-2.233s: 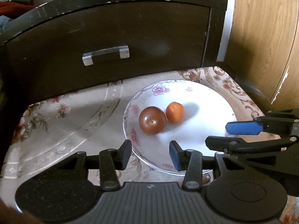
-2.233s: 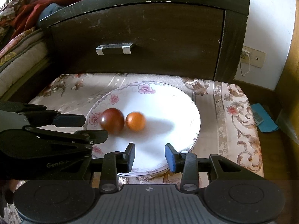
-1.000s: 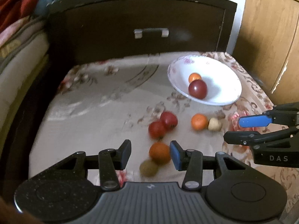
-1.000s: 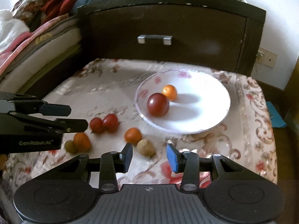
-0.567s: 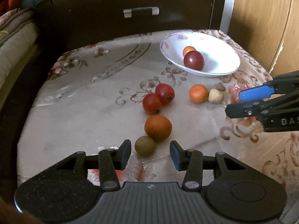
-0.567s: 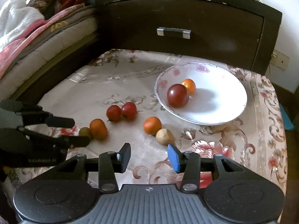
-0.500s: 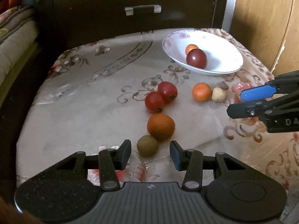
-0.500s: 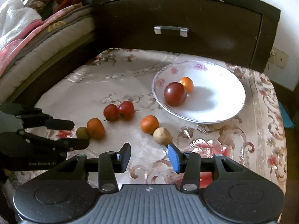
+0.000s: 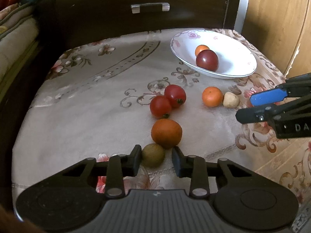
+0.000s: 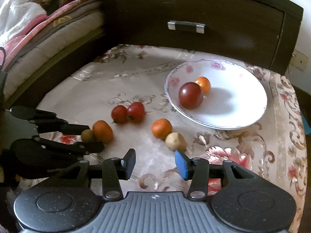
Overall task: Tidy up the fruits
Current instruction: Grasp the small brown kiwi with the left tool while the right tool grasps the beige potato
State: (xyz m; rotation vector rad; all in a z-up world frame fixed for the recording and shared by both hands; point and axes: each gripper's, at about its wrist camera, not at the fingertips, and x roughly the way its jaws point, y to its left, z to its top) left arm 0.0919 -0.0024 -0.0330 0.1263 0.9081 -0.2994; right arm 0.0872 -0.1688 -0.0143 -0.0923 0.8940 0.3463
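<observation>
A small green fruit lies on the patterned cloth between the fingers of my left gripper, whose jaws are closing. The left pad touches the fruit and a narrow gap shows at the right pad. A large orange rests against the green fruit's far side. Beyond lie two red tomatoes, a small orange and a beige fruit. The white floral bowl holds a dark red tomato and a small orange fruit. My right gripper is open and holds nothing, just short of the beige fruit.
A dark wooden drawer front with a metal handle stands behind the cloth-covered surface. Folded bedding is piled at the left. A wooden panel rises to the right of the bowl. The cloth's edge drops off at the left and near sides.
My left gripper has sunk toward the cloth and come around the green fruit, and its jaws have narrowed. The right gripper has barely shifted, and the fruits lie where they were.
</observation>
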